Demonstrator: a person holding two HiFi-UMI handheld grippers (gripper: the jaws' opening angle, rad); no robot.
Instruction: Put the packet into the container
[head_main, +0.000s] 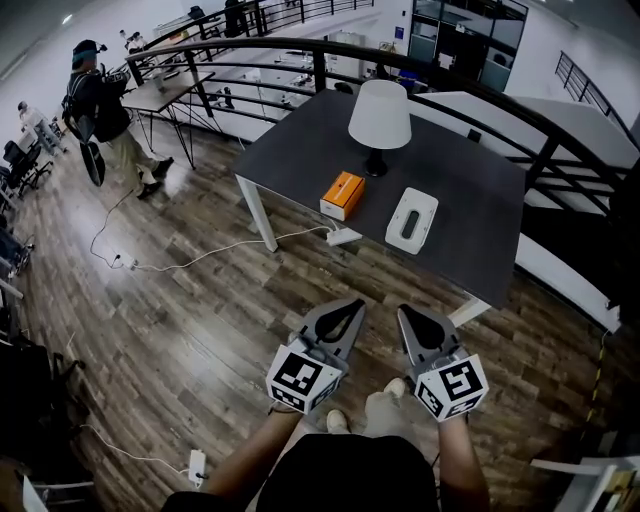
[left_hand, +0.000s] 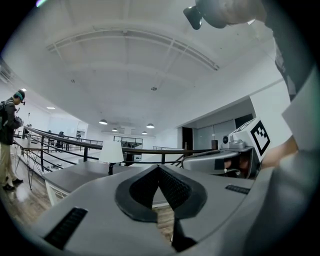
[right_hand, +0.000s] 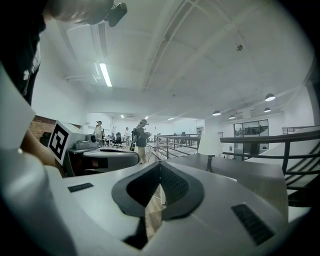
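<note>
Beside the white conical lamp (head_main: 379, 115) on the dark matte bench (head_main: 300, 140): boxy orange packet (head_main: 342, 195), rounded white container (head_main: 411, 220). Left gripper (head_main: 354, 304) and right gripper (head_main: 405, 312) closed, empty.

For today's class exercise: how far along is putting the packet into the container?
Nothing done: the orange packet lies on the table beside the white container. In hand: nothing; left tool and right tool are shut, empty, short of the table. Left: grasping, inserting.

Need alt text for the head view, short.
The left gripper and right gripper, both shut and empty, hover side by side over a wood floor, short of a dark table. On it: an orange packet, a white container to its right, a lamp behind.
</note>
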